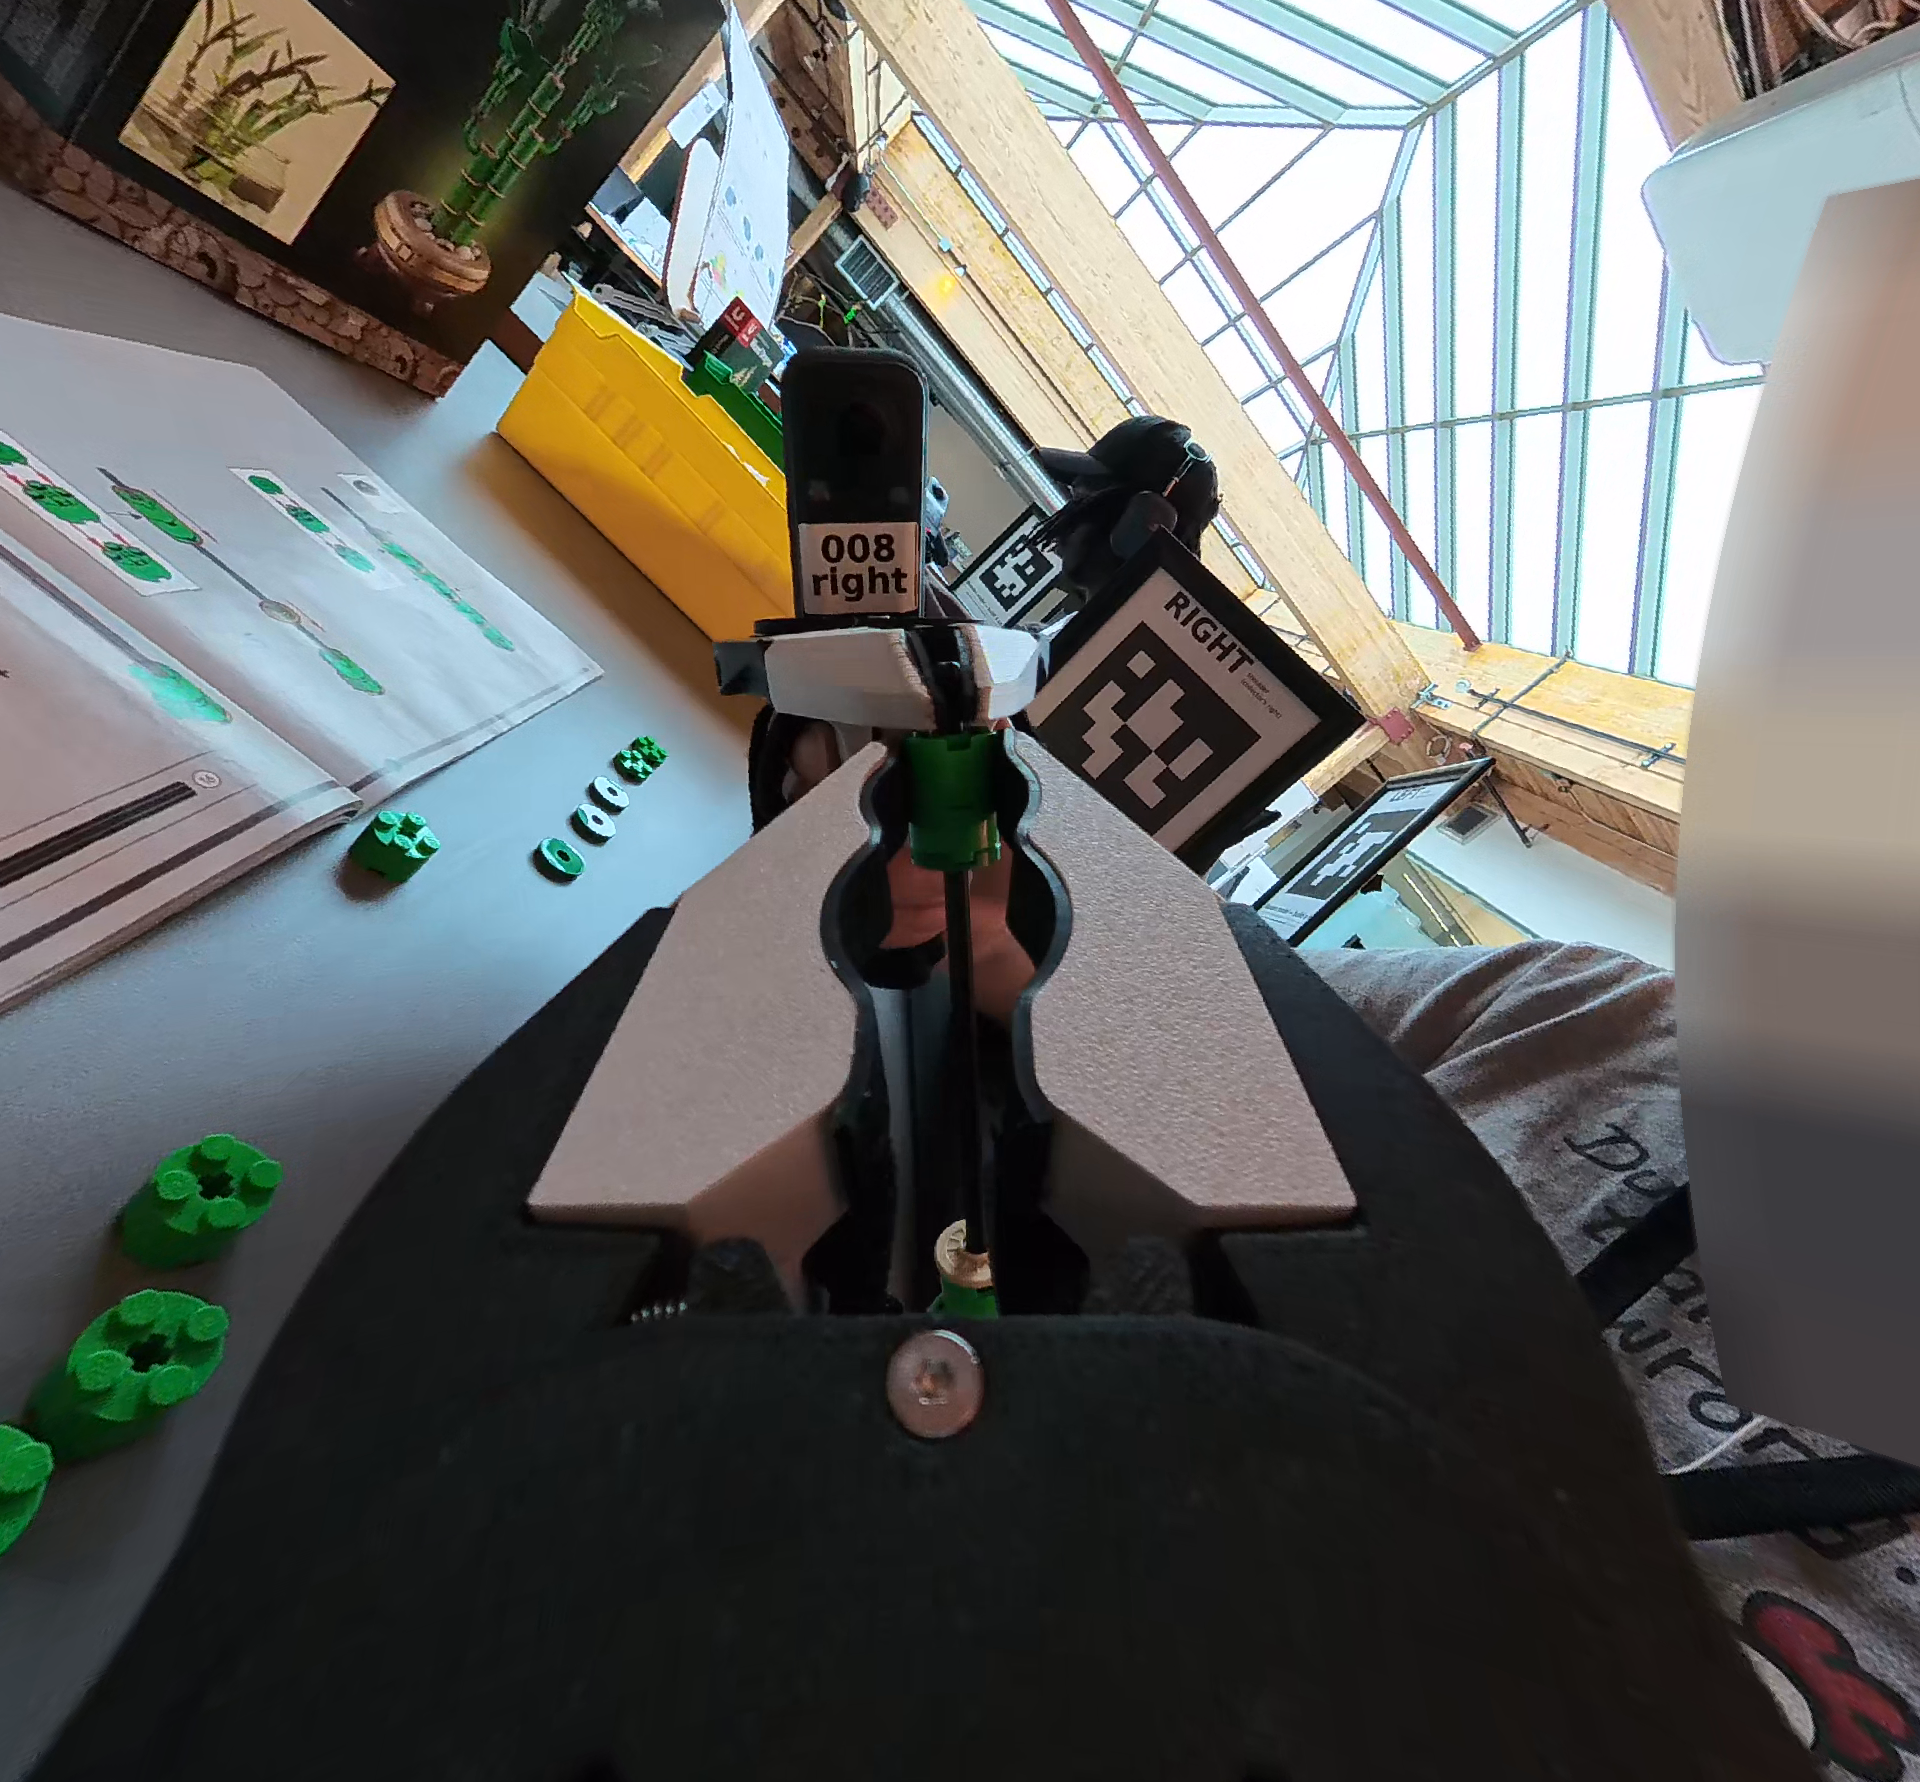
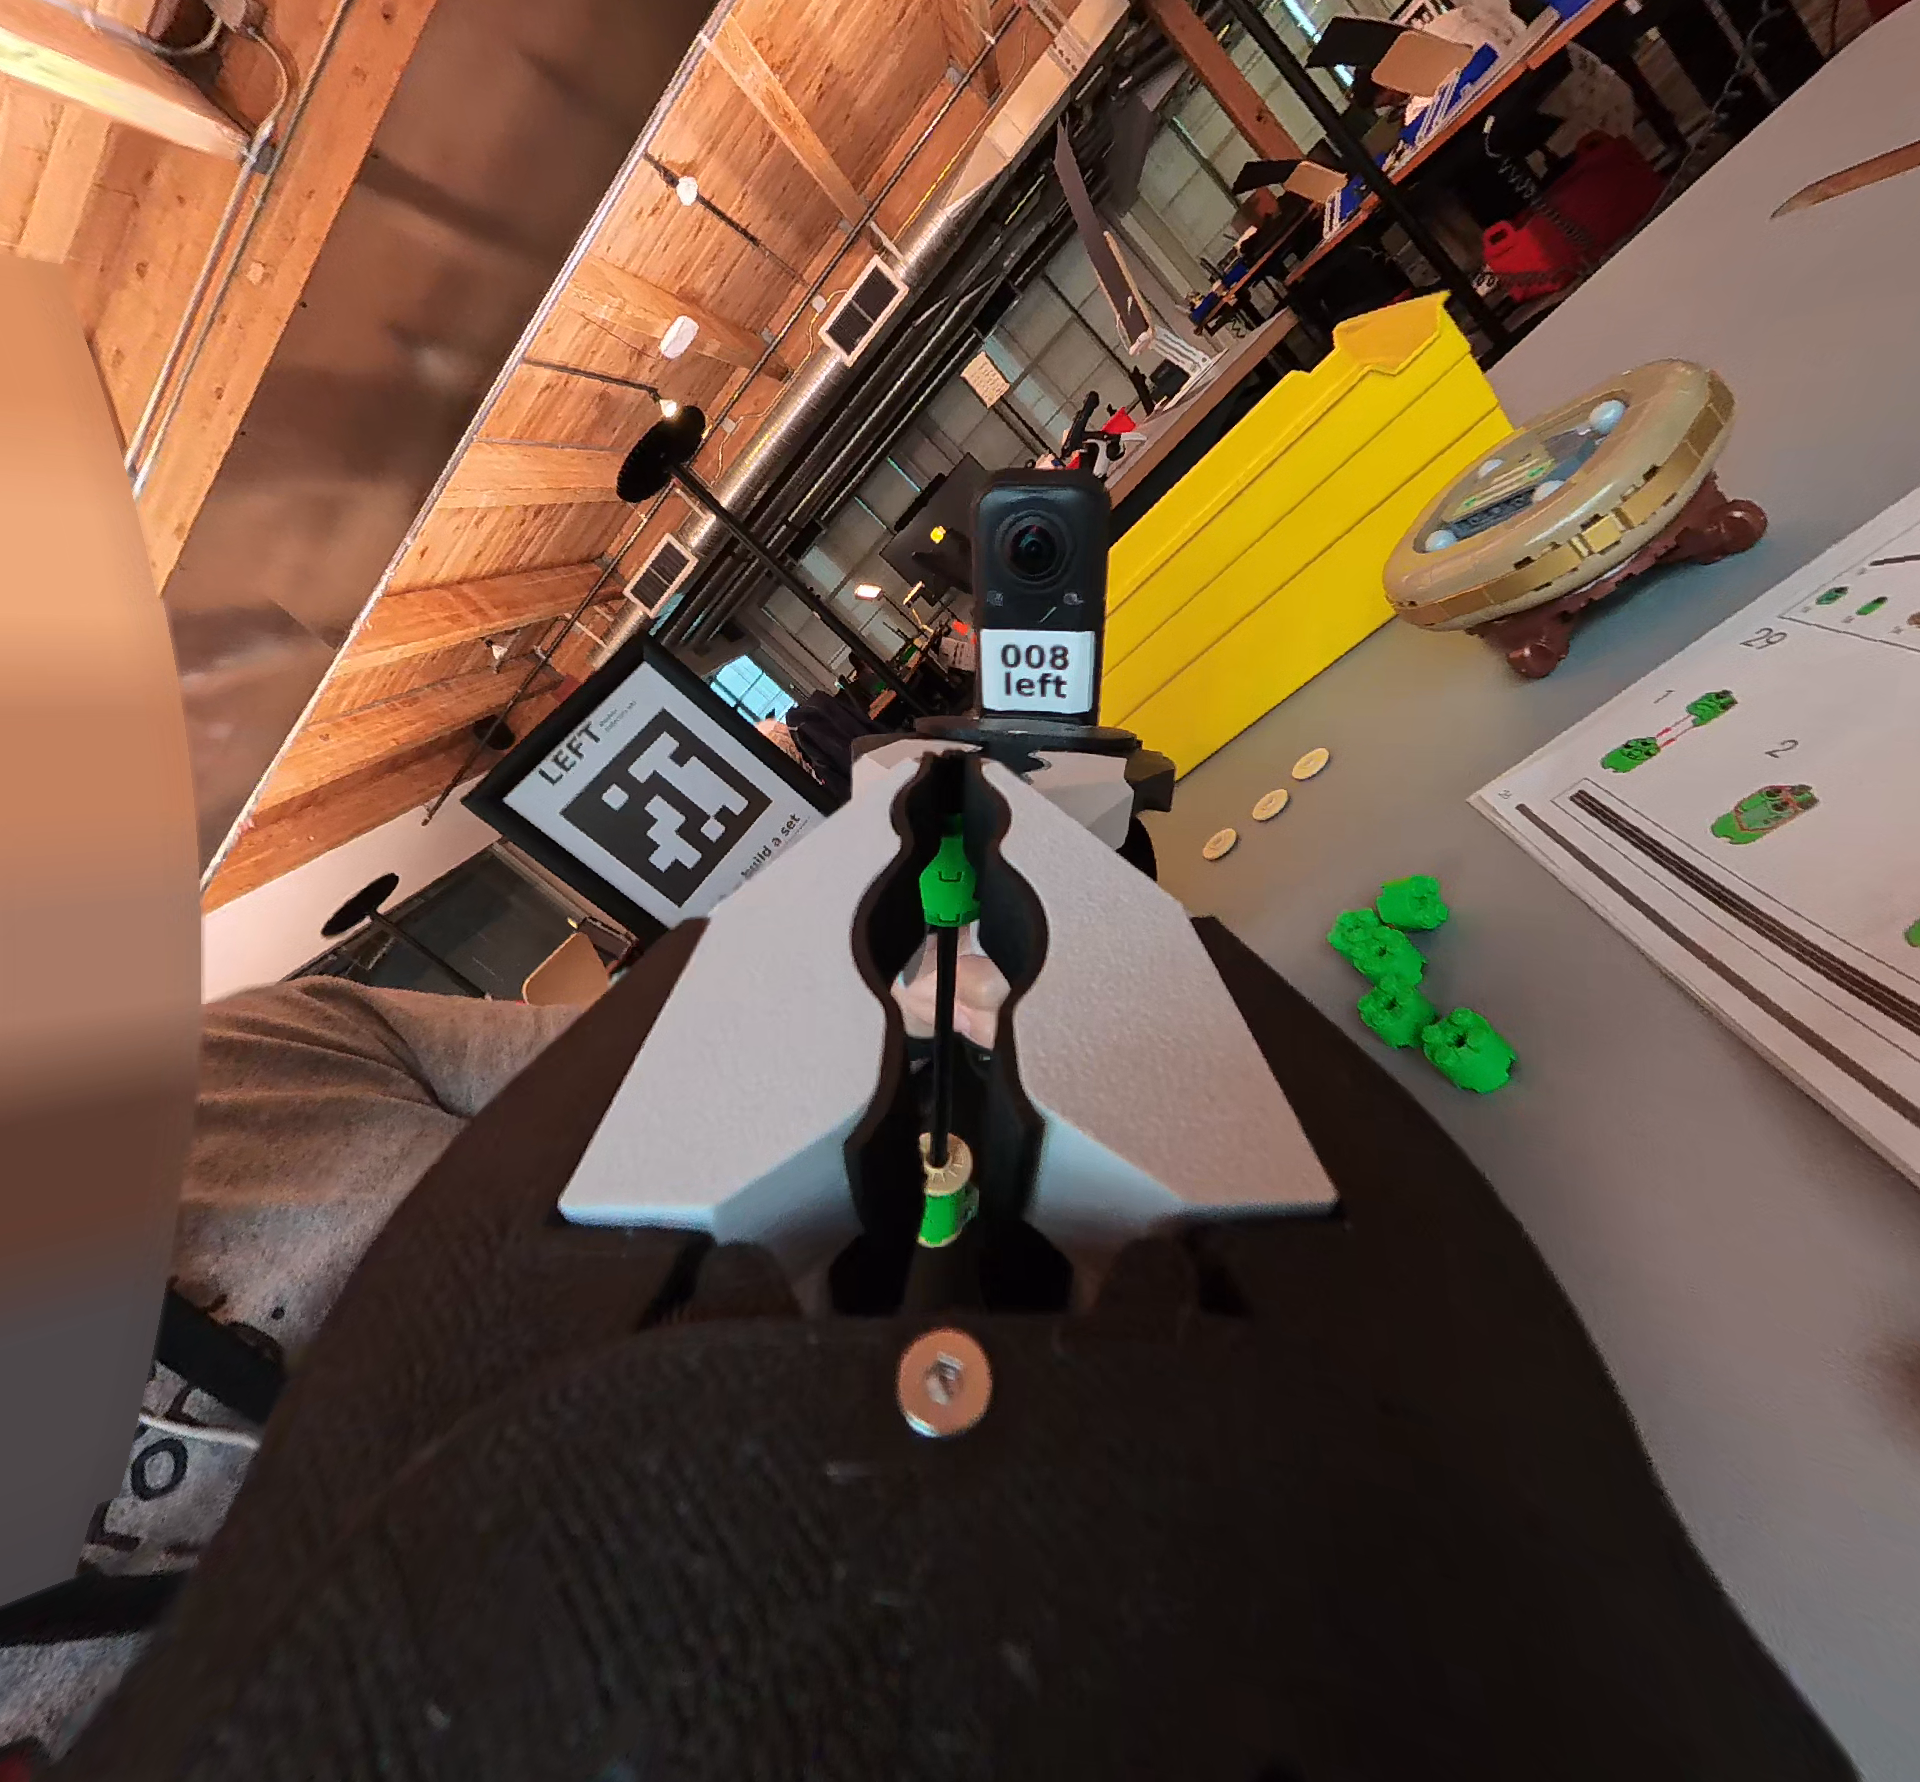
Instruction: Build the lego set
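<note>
A thin black rod (image 1: pixel 961 911) runs along the gap between my left gripper's (image 1: pixel 951 745) grey fingers (image 1: pixel 727 1005). A green round piece (image 1: pixel 953 802) sits on it near the tips, and a gold and green piece (image 1: pixel 961 1259) sits at the finger base. The left gripper is shut on this rod assembly. My right gripper (image 2: pixel 951 771) faces it head-on and is shut on the same rod (image 2: pixel 943 1026), with a green piece (image 2: pixel 948 885) and a gold and green piece (image 2: pixel 943 1187) between its fingers. Each gripper's far end shows in the other's view.
Loose green round bricks (image 1: pixel 203 1197) (image 2: pixel 1403 984), small rings (image 1: pixel 594 820) and tan round plates (image 2: pixel 1268 804) lie on the grey table. An open instruction booklet (image 1: pixel 208 641) (image 2: pixel 1766 849), the set box (image 1: pixel 343 91), a yellow bin (image 1: pixel 644 465) and a tan pot base (image 2: pixel 1558 527) stand around. A person's grey top (image 1: pixel 1507 1057) is close. My two grippers' fingertips are within a few centimetres of each other. From either gripper's tips it is about 20 cm to the tan pot base (image 2: pixel 1558 527).
</note>
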Available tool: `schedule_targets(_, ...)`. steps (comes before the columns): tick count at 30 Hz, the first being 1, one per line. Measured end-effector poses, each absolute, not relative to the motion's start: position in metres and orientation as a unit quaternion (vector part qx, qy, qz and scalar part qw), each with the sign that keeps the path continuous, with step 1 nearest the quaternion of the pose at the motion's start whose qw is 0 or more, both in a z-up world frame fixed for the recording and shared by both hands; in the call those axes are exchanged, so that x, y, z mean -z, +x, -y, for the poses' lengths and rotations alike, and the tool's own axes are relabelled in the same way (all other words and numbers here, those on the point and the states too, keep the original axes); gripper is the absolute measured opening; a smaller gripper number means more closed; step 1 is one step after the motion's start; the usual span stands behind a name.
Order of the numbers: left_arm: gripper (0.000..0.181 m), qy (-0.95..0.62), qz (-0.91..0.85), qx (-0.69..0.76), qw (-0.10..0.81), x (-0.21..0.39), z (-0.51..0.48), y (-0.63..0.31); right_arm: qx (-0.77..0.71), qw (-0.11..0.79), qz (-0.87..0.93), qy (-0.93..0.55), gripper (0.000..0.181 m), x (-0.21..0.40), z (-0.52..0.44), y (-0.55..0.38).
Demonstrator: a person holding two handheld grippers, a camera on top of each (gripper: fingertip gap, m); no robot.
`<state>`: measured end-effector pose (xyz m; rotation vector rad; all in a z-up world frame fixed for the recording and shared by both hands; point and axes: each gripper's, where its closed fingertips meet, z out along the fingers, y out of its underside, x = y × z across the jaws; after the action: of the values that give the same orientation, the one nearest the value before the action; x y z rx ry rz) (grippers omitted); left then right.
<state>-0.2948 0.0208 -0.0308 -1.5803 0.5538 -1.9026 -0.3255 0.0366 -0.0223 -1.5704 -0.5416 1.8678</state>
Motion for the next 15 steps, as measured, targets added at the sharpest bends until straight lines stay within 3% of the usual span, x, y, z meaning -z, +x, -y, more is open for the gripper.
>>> schedule_targets(15, 0.014, -0.583, -0.255, 0.688, 0.35, 0.0266, -0.0152, -0.2961, -0.73, 0.3, 0.234, -0.568, 0.001, 0.0183, -0.0267, -0.3265)
